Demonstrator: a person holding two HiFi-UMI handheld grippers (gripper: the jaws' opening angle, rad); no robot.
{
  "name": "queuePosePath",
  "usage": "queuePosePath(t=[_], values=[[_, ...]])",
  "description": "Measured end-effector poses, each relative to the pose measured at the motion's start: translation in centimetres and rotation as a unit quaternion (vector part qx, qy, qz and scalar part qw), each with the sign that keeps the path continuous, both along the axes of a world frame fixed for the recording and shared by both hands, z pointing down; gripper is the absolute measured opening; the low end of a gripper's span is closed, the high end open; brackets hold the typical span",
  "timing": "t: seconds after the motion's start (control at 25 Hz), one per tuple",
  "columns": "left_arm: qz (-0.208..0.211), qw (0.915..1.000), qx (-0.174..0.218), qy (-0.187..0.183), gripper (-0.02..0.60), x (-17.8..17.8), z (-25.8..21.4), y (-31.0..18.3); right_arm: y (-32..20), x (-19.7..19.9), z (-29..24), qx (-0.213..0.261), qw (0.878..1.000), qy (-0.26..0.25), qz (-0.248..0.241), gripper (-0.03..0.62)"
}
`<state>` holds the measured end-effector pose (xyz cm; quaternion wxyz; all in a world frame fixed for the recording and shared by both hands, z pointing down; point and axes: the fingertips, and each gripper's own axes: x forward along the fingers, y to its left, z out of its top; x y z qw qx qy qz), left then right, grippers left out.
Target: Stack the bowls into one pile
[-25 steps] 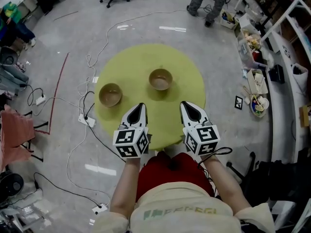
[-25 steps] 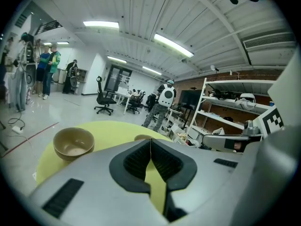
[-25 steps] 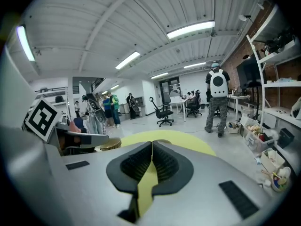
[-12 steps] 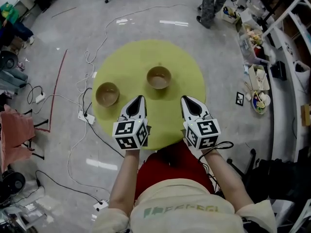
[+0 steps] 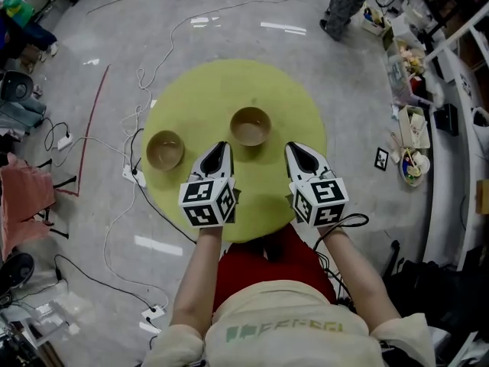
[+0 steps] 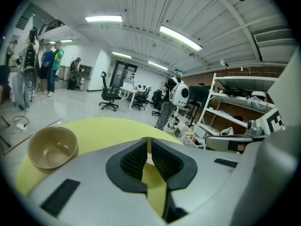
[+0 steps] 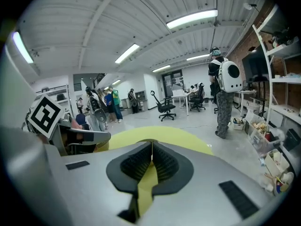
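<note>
I see two empty bowls set apart on the yellow table: the left bowl near its left edge, the middle bowl at frame centre. My left gripper and right gripper hover below them, both jaws clenched on nothing. Cables trail over the grey floor; shelves line the right edge.

A round yellow-green table holds a tan middle bowl and, well apart near its left edge, a left bowl, perhaps two nested
</note>
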<state>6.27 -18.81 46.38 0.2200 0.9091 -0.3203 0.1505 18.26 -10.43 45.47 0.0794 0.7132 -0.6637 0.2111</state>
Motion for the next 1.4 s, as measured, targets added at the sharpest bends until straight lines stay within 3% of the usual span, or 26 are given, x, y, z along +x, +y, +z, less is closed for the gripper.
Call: queuePosePath(t=[0.4,0.96,1.4], values=[[-0.03,0.9993,-0.019,-0.012,0.03,1.5,2.2,-3.2,-3.5,2.1,1.7,-0.02,1.0,-0.005,-0.018,0.037],[-0.054,0.9959,-0.068,-0.024,0.111,4.2,5.7,-6.1,-6.1,5.0,4.3,-0.047,0.998,-0.019,-0.03,0.037],[-0.066,0.9909,-0.108,-0.046,0.121,5.6,8.7,-7.6,-8.2,5.7,6.5,-0.068,0.996,-0.033,-0.046,0.037]])
